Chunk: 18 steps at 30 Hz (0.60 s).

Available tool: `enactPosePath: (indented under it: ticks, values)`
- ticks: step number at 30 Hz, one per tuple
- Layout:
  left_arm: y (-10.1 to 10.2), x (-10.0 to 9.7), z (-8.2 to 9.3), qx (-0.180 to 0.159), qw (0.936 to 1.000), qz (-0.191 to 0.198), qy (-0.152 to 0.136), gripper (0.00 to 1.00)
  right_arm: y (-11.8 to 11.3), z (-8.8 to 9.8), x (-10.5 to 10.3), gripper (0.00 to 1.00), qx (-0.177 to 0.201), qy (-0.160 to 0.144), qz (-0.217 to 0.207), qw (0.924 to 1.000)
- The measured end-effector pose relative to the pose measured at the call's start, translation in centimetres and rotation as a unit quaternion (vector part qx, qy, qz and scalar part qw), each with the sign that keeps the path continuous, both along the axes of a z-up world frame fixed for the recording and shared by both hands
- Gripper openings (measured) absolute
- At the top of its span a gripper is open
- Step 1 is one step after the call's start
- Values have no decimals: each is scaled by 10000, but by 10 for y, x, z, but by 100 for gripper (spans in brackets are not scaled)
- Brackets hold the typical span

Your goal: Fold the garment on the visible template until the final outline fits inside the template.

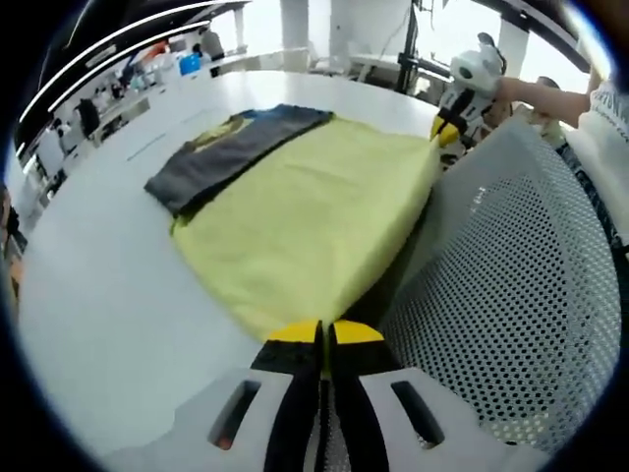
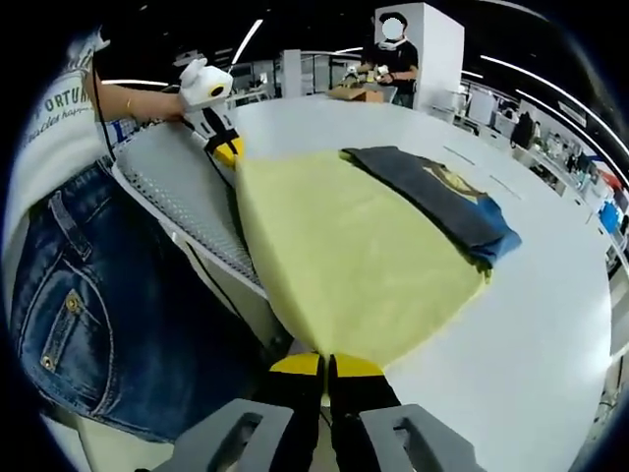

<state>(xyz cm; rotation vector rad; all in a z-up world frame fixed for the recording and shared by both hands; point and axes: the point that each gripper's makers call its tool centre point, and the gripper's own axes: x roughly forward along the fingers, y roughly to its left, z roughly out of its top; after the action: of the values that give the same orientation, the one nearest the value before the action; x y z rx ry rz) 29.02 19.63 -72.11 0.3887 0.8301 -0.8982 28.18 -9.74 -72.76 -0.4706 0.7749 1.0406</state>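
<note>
Left gripper view: left gripper [image 1: 321, 334] and right gripper [image 1: 444, 130] each clench a near corner of the yellow garment [image 1: 305, 231]; next, fold it across the counter [image 1: 88, 295].

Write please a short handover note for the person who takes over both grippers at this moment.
Left gripper: shut on the near edge of the yellow garment.
Right gripper: shut on the same garment's other end.
The garment lies spread on the white table, beside a perforated white panel. A folded dark garment lies along its far side, partly on it.
Done: both ends gripped.
Left: fold the garment smaller. I cannot make out the template.
</note>
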Motion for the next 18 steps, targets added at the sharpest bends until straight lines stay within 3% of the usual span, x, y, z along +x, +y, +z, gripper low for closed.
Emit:
enactPosePath:
  ticks: [18]
  values:
    - [-1, 23, 26, 38, 9998, 50, -181, 0, -1, 28, 35, 0, 39, -481, -259, 9985]
